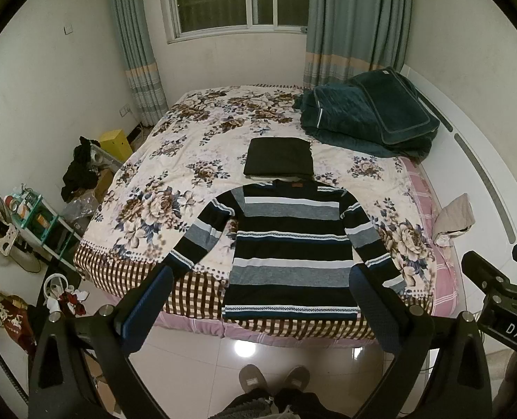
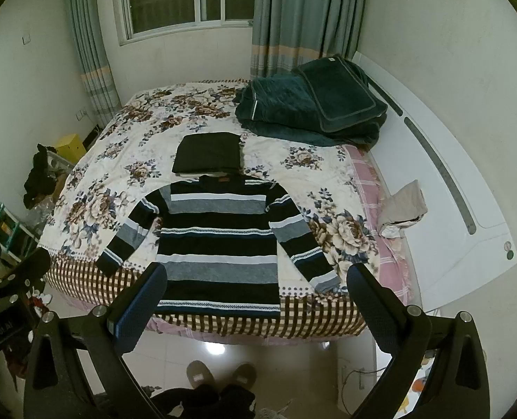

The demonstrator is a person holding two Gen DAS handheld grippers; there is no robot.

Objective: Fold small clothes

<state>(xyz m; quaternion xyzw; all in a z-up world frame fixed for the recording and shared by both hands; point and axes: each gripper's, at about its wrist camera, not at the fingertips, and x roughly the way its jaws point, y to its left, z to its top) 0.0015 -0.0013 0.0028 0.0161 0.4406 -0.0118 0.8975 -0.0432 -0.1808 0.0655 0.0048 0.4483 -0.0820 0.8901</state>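
The striped sweater (image 1: 289,248) is spread flat beyond both sets of fingers, unfolded. The left gripper (image 1: 258,310) and right gripper (image 2: 255,307) are held wide, empty. A sleeve must be pinched next.

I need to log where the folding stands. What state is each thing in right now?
Striped sweater: spread flat on the bed, sleeves out, unfolded.
Black garment: folded, lying beyond the sweater's collar.
Teal quilt: folded, piled at the far corner.
Left tool: open, empty.
Right tool: open, empty.
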